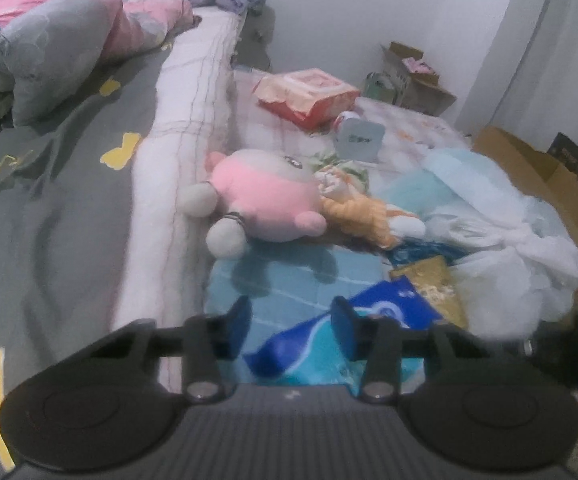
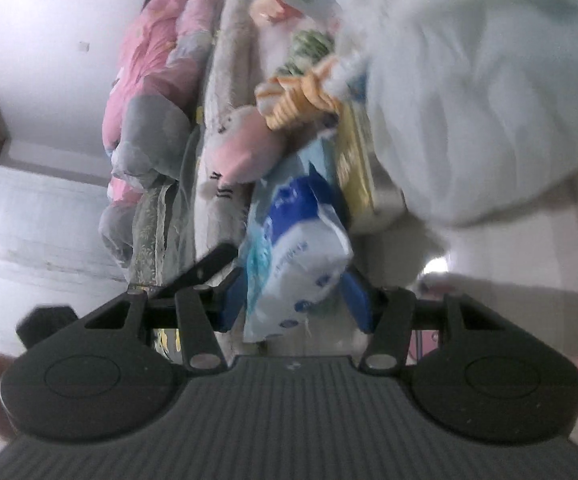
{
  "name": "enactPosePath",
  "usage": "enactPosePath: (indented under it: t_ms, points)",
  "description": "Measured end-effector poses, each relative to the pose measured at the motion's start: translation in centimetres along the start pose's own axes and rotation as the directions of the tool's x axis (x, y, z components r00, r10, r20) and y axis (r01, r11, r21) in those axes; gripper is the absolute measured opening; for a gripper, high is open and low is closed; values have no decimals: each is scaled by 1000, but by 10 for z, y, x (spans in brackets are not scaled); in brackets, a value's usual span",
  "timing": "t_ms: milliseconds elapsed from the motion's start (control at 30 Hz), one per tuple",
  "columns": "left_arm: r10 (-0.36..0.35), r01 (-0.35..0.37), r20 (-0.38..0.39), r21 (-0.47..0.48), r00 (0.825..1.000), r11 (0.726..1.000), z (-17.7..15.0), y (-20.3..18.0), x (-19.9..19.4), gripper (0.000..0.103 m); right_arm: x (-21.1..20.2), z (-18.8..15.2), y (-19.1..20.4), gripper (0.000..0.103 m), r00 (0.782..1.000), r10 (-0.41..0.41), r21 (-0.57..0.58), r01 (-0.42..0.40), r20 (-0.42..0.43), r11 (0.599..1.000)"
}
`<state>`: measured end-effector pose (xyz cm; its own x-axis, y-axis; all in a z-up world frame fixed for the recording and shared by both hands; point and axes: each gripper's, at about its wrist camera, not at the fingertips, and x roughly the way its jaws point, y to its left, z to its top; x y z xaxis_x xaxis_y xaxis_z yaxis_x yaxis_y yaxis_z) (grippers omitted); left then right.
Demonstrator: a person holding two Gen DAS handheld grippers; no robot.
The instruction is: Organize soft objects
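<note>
Here, the right hand-held gripper [image 2: 295,300] is clenching a blue-and-white crinkly plastic pack [image 2: 297,256] beside the bed. The left hand-held gripper [image 1: 293,320] is hanging released, nothing between its fingers, near a pink round plush toy [image 1: 265,196].

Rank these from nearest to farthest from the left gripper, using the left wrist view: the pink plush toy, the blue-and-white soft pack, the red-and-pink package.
From the left gripper:
1. Blue-and-white soft pack, just at the fingertips, right of centre.
2. Pink plush toy, farther ahead, beside the mattress edge.
3. Red-and-pink package, farthest back, toward the wall.
</note>
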<state>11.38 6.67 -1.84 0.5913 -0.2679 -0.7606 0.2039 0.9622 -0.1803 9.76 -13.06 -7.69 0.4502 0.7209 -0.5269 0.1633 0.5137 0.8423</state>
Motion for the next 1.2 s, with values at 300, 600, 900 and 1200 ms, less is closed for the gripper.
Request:
enactPosePath:
  t_ms: [300,600,900,1200]
  points:
    - [-40,31,-109,-78,993,996,7,9,29,34,21,-13,-18,45,1000,15,47,-14,-26,999]
    - [-149,123,-187,-142,971,982,-9,14,11,33,7,-12,-34,37,999,34,48,-34,-5,998]
    - [-295,296,-223,-32,929,955,-46,-21,-19,59,-9,-9,-49,39,1000,3,49,-2,-7,999]
    - [-251,277,-252,70,934,958,-51,-35,-5,75,-5,-16,-39,45,998,-24,-25,23,-56,999]
